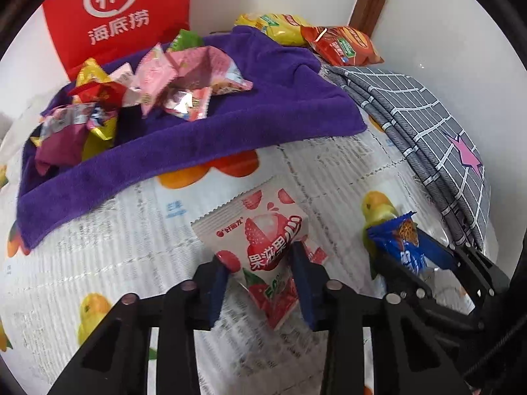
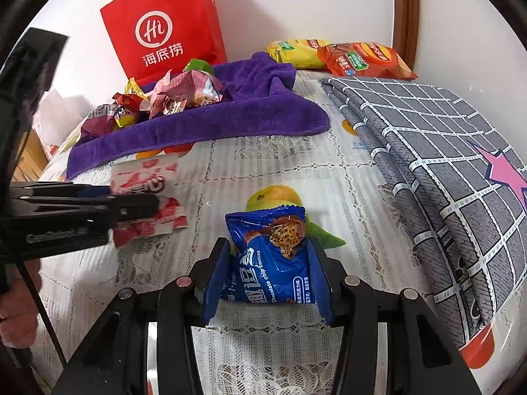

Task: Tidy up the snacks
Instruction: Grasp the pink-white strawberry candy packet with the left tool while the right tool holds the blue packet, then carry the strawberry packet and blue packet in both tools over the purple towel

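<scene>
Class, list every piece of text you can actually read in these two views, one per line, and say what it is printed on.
"Hi" and "海底捞": red paper bag at the back.
"Chocolate chip Cookies": blue cookie packet held in the right gripper.
"果滋果": strawberry snack packet held in the left gripper.
Too small or blurred to read: yellow chip bag, orange chip bag, wrappers on the purple towel.
</scene>
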Demonstrator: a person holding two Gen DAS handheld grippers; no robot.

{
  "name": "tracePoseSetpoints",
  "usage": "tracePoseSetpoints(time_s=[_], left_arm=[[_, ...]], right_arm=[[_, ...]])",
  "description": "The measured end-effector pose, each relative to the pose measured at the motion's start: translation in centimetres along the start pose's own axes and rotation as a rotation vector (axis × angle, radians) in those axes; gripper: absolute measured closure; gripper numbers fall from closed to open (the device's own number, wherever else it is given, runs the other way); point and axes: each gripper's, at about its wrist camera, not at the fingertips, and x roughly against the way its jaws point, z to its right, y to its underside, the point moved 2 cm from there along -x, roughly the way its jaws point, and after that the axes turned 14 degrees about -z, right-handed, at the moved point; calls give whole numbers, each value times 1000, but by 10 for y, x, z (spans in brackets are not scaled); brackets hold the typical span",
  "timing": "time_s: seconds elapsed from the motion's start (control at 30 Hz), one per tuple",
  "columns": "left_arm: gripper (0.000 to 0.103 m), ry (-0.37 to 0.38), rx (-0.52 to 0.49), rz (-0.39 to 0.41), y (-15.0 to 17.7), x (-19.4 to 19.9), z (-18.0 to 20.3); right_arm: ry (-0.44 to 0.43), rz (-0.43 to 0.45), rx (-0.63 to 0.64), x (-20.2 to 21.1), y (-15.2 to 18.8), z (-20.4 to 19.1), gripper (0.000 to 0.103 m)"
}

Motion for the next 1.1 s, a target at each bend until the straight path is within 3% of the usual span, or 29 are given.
tracePoseSetpoints(time_s=[0.23,0.47,0.6,0.8,1.1], left_arm=[[78,6,19,15,14,15,-15],[82,12,47,29,24,29,-39],[83,26,70,42,27,37,-55],[83,31,102,84,25,61,-78],[83,8,128,174,-5,105,-109]], right_arm=[[-69,-2,-37,3,1,8,56],[-166,-75,-91,9,-3,6,60],[-174,-82,-85,16,-15,-5,60],[-206,-50,-47,43,-48,-27,60],[-157,38,71,85,-123,-66,60]])
